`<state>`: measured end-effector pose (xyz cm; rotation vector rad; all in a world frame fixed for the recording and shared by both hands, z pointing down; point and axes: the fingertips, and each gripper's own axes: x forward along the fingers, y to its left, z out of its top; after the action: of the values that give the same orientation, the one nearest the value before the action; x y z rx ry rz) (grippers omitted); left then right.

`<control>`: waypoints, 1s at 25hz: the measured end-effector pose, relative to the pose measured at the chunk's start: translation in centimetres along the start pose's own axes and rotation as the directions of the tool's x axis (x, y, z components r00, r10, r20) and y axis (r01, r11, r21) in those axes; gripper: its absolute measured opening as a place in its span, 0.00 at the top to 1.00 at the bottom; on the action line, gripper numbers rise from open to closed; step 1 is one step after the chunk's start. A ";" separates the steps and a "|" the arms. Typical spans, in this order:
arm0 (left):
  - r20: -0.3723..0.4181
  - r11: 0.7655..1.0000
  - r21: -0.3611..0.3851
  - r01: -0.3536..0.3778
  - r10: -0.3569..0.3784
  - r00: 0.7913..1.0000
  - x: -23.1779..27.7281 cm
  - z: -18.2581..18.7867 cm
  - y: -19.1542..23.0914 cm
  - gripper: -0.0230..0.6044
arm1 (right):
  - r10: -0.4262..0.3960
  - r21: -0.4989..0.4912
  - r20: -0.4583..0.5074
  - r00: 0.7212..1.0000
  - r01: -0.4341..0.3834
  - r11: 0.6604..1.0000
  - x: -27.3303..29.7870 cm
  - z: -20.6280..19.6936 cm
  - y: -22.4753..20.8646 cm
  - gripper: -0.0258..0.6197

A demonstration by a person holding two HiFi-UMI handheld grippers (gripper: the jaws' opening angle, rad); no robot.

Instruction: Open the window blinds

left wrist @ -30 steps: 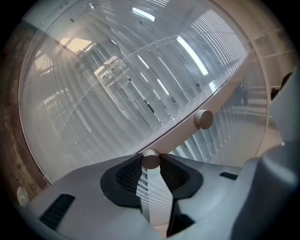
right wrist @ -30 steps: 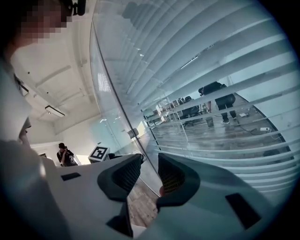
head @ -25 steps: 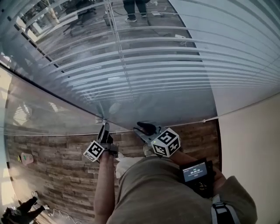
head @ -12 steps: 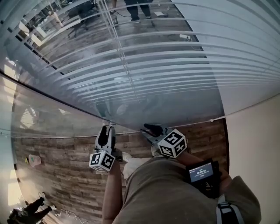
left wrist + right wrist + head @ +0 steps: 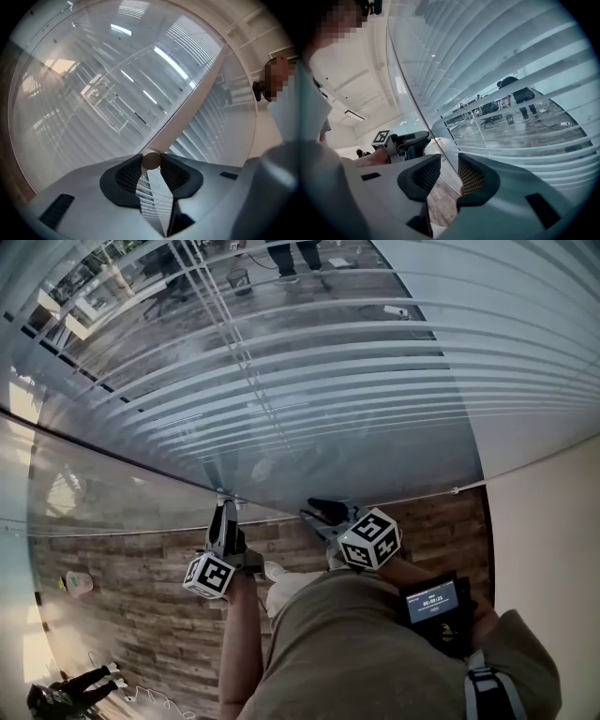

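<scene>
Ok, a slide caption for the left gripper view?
Left gripper, jaws just closed further onto a pale round blind wand, white slatted blinds behind.

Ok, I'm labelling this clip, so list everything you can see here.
window blinds: one set, pale grey, ahead
blind wand: one, beige, end between the left gripper's jaws
glass wall: one, clear, left of the blinds
floor: brown wood planks, below
wall: one, cream, right
people: two, dark clothes, top and bottom left
wrist screen: one, black, right forearm
left gripper: one, grey, jaws have just been closing, shut on the wand
right gripper: one, grey, open, empty
</scene>
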<state>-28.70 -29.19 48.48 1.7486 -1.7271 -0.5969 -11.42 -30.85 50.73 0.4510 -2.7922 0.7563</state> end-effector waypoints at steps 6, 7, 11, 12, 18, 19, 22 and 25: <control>-0.002 0.995 0.094 -0.030 0.030 1.000 -0.2 -0.1 0.2 0.75 | -0.006 0.001 0.002 1.000 0.006 1.000 -0.2 0.0 -0.2 0.79; -0.007 0.991 0.128 -0.040 0.041 0.999 -0.3 -0.1 0.2 0.75 | -0.006 0.001 0.003 1.000 0.006 1.000 -0.2 0.0 -0.2 0.79; -0.033 0.958 0.277 -0.072 0.084 0.996 -0.2 -0.4 0.2 0.75 | -0.006 0.005 0.001 1.000 0.006 1.000 -0.2 -0.3 -0.4 0.79; -0.039 0.947 0.313 -0.078 0.094 0.995 -0.1 -0.5 0.2 0.75 | -0.006 0.005 0.000 1.000 0.006 1.000 -0.2 -0.3 -0.5 0.79; -0.042 0.820 0.560 -0.118 0.170 0.985 -0.3 -0.3 0.0 0.75 | -0.005 0.000 -0.005 1.000 0.005 1.000 0.0 -0.1 0.0 0.79; -0.036 0.795 0.594 -0.125 0.181 0.983 -0.3 -0.4 -0.1 0.75 | -0.005 0.000 -0.005 1.000 0.005 1.000 0.0 -0.1 0.0 0.79; -0.021 0.726 0.673 -0.142 0.210 0.977 -0.3 -0.7 -0.1 0.75 | -0.006 -0.001 -0.006 1.000 0.006 1.000 -0.1 -0.3 -0.1 0.79; -0.008 0.662 0.734 -0.150 0.230 0.973 -0.1 -1.2 -0.2 0.75 | -0.005 -0.001 -0.006 1.000 0.005 1.000 -0.2 -0.6 -0.5 0.79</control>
<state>-27.73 -28.99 49.19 1.9972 -2.2159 0.3572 -10.99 -30.86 51.43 0.4552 -2.7848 0.7542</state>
